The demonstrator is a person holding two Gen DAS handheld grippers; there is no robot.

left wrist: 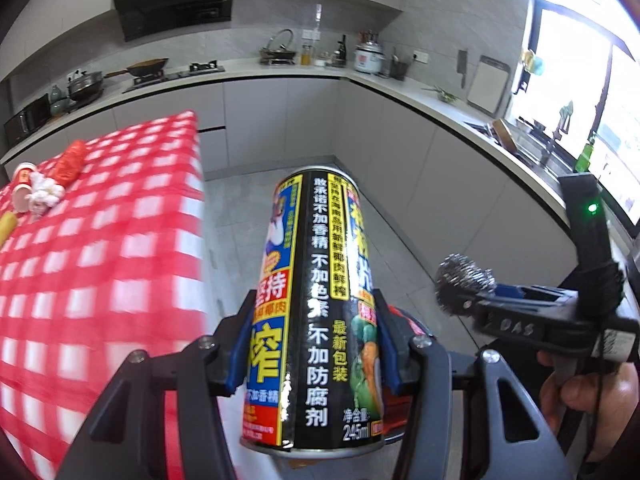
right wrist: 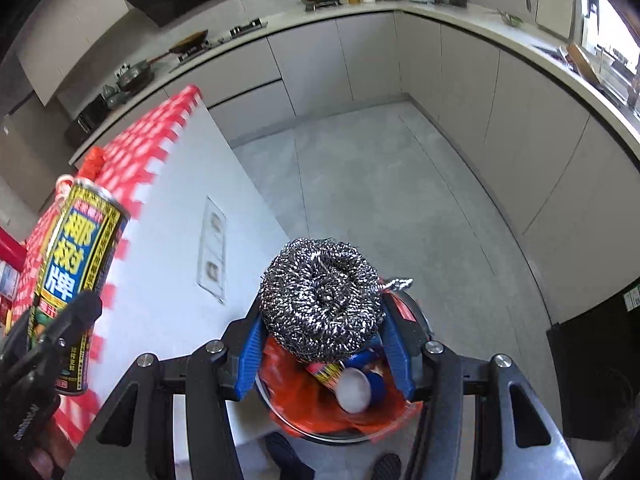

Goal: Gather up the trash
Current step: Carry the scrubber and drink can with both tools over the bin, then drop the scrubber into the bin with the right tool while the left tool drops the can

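Steel scourer (right wrist: 320, 300) clamped in my right gripper (right wrist: 320, 344) above the bin (right wrist: 304, 420); left gripper (left wrist: 312, 344) grips the can (left wrist: 316, 312). Neither dropped yet; paper cups (left wrist: 24, 192) remain on the table (left wrist: 112, 260).

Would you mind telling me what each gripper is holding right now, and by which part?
The left gripper clamps the drink can across its lower body; the right gripper grips the steel wool scrubber by its sides.

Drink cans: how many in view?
2. One can held in the left hand-held gripper; another can lying inside the bin. More may be buried there.
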